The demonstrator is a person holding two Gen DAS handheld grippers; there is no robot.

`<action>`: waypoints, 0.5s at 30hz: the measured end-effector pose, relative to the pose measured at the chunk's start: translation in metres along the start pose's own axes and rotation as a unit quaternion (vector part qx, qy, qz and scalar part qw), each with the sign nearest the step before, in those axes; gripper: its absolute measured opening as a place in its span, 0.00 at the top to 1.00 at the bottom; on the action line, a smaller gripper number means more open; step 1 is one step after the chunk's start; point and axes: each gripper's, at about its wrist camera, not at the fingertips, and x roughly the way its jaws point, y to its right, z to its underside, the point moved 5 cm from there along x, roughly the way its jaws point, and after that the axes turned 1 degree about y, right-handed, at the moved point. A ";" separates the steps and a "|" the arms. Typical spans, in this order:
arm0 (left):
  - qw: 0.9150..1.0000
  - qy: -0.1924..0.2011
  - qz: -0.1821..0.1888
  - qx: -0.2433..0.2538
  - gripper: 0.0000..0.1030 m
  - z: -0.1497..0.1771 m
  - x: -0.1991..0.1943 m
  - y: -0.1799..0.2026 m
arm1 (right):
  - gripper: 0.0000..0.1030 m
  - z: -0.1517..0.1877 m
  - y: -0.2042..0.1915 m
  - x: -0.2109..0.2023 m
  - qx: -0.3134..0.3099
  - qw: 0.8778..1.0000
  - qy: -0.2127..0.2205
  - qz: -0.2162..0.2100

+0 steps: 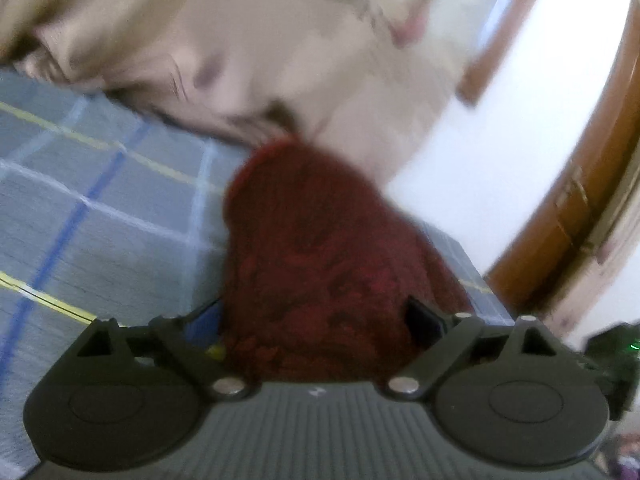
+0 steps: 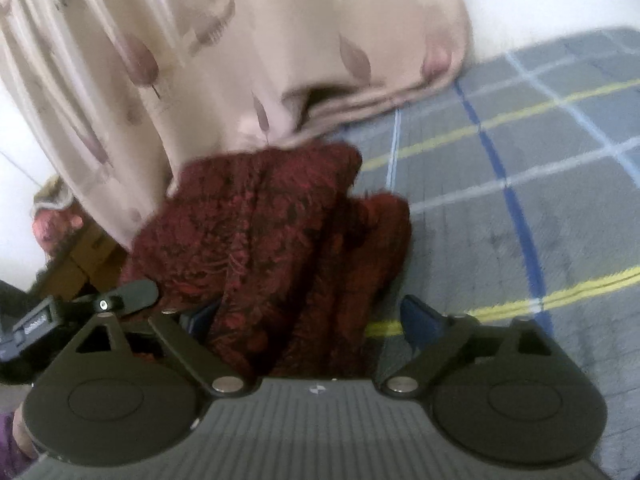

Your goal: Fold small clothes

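Left wrist view is blurred: the dark red garment (image 1: 316,264) lies bunched on the grey checked bedsheet (image 1: 100,200), filling the gap of the left gripper (image 1: 316,320), whose spread jaws do not visibly pinch it. Right wrist view shows the right gripper (image 2: 312,320) released too, cloth against its left finger only. A beige blanket (image 2: 240,60) hides the garment's far edge.

Motion blur smears the red garment (image 1: 316,248) and beige curtain (image 1: 248,40)
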 end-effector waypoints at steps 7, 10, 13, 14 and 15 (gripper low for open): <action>0.979 0.094 -0.143 0.113 0.04 0.000 -0.065 0.038 | 0.00 -0.005 -0.034 -0.099 -0.096 0.979 0.155 0.091; 0.969 0.136 -0.165 0.124 0.04 0.015 -0.089 0.047 | 0.00 0.018 -0.054 -0.129 -0.143 0.962 0.178 0.153; 0.968 0.153 -0.167 0.111 0.03 0.029 -0.101 0.048 | 0.00 0.050 -0.064 -0.139 -0.170 0.950 0.176 0.196; 0.966 0.153 -0.176 0.116 0.03 0.034 -0.104 0.049 | 0.00 0.060 -0.062 -0.141 -0.166 0.949 0.180 0.200; 0.963 0.147 -0.184 0.128 0.03 0.037 -0.105 0.051 | 0.00 0.068 -0.060 -0.143 -0.157 0.951 0.179 0.199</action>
